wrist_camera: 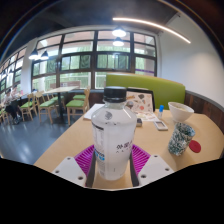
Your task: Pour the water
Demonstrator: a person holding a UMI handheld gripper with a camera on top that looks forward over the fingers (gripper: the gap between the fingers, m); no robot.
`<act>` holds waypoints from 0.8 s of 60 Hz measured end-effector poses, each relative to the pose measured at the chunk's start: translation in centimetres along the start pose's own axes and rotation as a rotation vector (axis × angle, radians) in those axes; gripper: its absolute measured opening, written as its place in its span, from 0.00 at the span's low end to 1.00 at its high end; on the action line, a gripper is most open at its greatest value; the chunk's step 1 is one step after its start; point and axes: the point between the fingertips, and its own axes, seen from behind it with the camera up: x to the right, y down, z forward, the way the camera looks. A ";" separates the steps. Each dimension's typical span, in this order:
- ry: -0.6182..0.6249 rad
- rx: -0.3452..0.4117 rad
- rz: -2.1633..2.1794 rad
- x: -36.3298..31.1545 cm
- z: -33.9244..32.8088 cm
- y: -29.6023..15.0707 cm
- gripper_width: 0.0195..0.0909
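I have the claw (112,170) closed on the clear plastic water bottle with black cap (113,128), held upright above the wooden table (160,140). Carry step, by my read. Next: swing toward the white bowl-shaped cup (181,110) beyond and tilt slowly; cap looks still on.

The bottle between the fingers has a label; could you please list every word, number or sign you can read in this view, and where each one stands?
Bottle label: blue print, too small and blurred to read.
Nothing else shows readable text.
Gripper: the bottle stands between its fingers.
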 end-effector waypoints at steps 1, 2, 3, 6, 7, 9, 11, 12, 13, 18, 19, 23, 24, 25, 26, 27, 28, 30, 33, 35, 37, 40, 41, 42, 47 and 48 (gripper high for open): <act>-0.005 0.010 -0.001 0.2 0.4 -0.1 0.44; -0.007 0.008 0.000 0.2 0.4 0.0 0.43; -0.007 0.009 0.005 0.3 0.5 -0.1 0.43; -0.017 0.014 0.030 0.4 0.6 -0.1 0.35; -0.017 0.022 0.034 0.1 0.3 -0.3 0.35; -0.013 0.024 0.050 0.6 0.4 -0.3 0.34; -0.007 0.027 0.053 1.1 0.7 -0.4 0.34; -0.006 0.026 0.055 1.3 0.8 -0.3 0.34; -0.007 0.026 0.057 1.5 0.9 -0.4 0.34; -0.016 0.031 0.081 2.1 1.2 -0.4 0.34; -0.019 0.030 0.086 2.2 1.3 -0.5 0.34; -0.041 0.024 0.153 2.6 1.5 -0.9 0.34; -0.054 0.032 0.177 2.7 1.7 -1.0 0.34; -0.070 0.037 0.208 2.8 1.8 -1.4 0.34; -0.085 0.043 0.245 3.0 1.8 -1.9 0.34; -0.100 0.049 0.286 3.1 1.8 -2.4 0.34; -0.117 0.056 0.329 3.3 1.8 -3.0 0.34; -0.156 0.083 0.424 3.7 1.6 -4.5 0.34; -0.231 0.130 0.576 4.0 0.8 -7.1 0.34; -0.280 0.154 0.685 4.6 0.5 -8.5 0.34; -0.321 0.169 0.803 4.7 -0.5 -9.9 0.34; -0.395 0.197 0.964 5.8 0.2 -11.2 0.33; -0.414 0.203 1.018 6.2 0.2 -11.5 0.33; -0.429 0.207 1.072 6.7 0.2 -11.7 0.34; -0.503 0.206 1.344 8.3 -0.3 -12.7 0.31; -0.518 0.208 1.398 8.5 -0.1 -12.8 0.32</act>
